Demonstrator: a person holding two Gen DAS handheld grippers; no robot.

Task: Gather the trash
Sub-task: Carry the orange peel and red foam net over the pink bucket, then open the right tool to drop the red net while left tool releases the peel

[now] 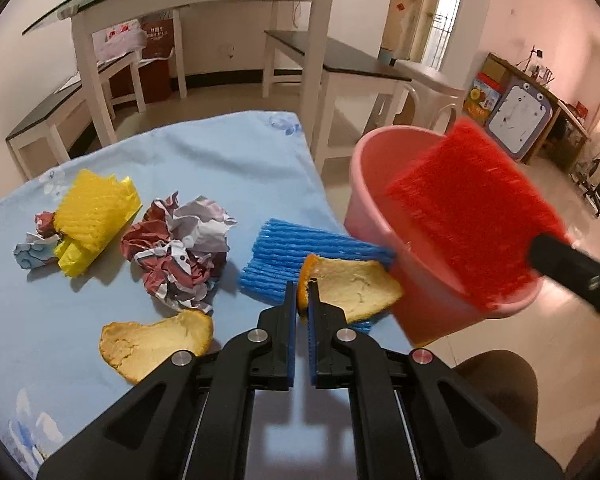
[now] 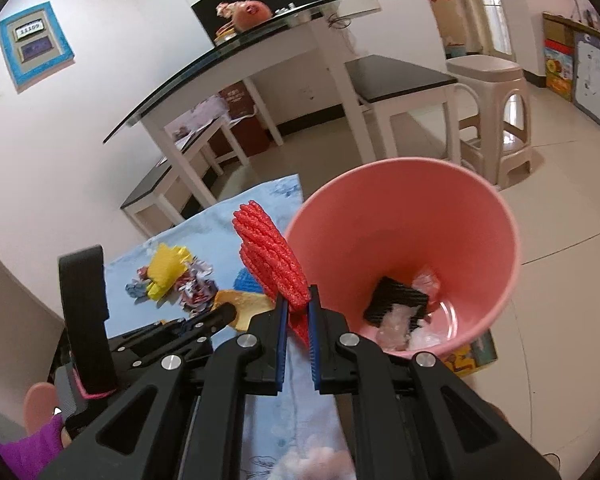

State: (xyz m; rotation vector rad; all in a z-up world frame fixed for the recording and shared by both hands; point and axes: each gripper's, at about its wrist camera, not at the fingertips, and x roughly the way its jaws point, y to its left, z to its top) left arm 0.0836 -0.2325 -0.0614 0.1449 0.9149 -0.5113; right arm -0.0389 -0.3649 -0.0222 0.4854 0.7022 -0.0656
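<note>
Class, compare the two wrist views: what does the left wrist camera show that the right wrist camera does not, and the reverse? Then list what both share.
Left wrist only: a loose orange peel lying flat on the blue cloth.

Right wrist only: the pink bucket's inside, with a black foam piece and clear plastic scraps.

Both: the red foam net in the right gripper, the left gripper pinching an orange peel piece, and crumpled paper.

left gripper (image 1: 302, 296) fingers pinched, right gripper (image 2: 298, 304) fingers clamped
</note>
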